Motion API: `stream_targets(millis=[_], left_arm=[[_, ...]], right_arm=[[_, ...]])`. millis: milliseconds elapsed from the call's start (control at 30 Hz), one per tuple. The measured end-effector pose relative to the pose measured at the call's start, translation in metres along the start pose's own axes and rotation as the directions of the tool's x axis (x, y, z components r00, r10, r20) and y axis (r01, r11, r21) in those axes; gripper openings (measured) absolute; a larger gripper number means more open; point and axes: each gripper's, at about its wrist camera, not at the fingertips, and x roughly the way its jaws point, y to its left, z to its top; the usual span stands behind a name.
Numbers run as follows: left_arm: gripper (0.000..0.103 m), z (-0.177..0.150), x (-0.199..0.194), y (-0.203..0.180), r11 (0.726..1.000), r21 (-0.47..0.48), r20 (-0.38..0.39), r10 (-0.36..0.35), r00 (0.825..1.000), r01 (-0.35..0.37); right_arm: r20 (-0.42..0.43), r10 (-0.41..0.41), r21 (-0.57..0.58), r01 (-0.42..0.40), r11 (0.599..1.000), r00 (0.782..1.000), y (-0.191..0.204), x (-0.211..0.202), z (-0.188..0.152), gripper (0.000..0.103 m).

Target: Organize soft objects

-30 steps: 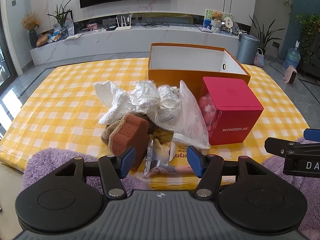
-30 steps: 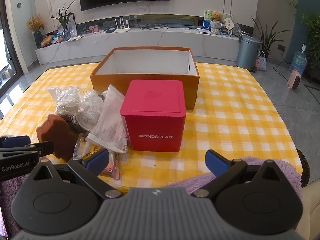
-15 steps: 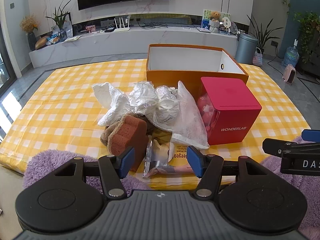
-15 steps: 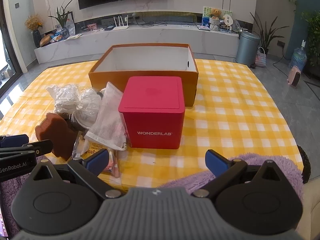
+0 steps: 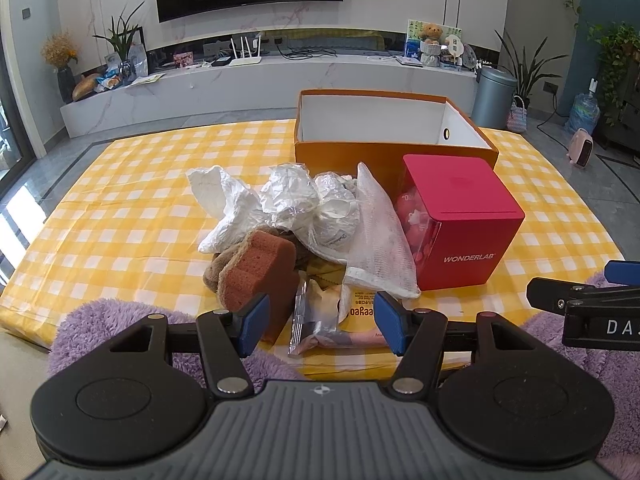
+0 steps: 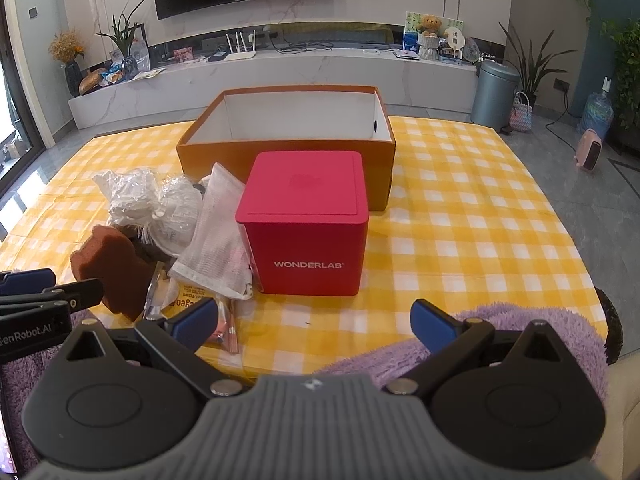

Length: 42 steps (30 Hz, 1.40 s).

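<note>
1. Both wrist views have risen slightly since the earlier frames; nothing in the pile has shifted.
2. Left gripper (image 5: 320, 318): jaws apart, empty, hovering at the near table edge just short of the brown sponge (image 5: 260, 276) and a clear-wrapped packet (image 5: 320, 320).
3. Right gripper (image 6: 314, 322): jaws wide apart, empty, hovering near the red box (image 6: 306, 224) marked WONDERLAB.
4. Soft objects: crumpled white plastic bags (image 5: 280, 208), a white mesh bag (image 5: 378, 240) leaning on the red box, the sponge and a brown plush piece (image 5: 218, 268), heaped left of the red box.
5. Orange cardboard box (image 5: 384, 156): open, white inside, just beyond the pile.
6. Table: yellow checked cloth (image 6: 460, 220); purple fluffy fabric (image 6: 520, 320) along the near edge.
</note>
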Motion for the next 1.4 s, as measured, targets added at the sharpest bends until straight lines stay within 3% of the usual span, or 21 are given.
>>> stream_targets(millis=[967, 1267, 1333, 1400], left_arm=[[0.071, -0.003, -0.002, 0.002, 1.000, 0.006, -0.002, -0.016, 1.000, 0.016], [0.071, 0.003, 0.000, 0.006, 0.998, 0.059, 0.004, -0.014, 1.000, 0.013], [0.071, 0.005, 0.001, 0.008, 0.996, 0.090, 0.008, -0.012, 1.000, 0.011], [0.071, 0.008, 0.004, 0.012, 0.994, 0.103, -0.001, -0.019, 1.000, 0.019]], right_arm=[[-0.013, 0.017, -0.004, -0.017, 1.000, 1.000, 0.004, 0.003, -0.002, 0.100], [-0.022, 0.055, -0.009, -0.055, 0.998, 0.998, 0.009, 0.010, 0.001, 0.100], [-0.023, 0.073, -0.017, -0.073, 0.997, 0.997, 0.012, 0.013, 0.002, 0.097], [-0.020, 0.088, -0.031, -0.089, 0.996, 0.996, 0.016, 0.017, 0.004, 0.080]])
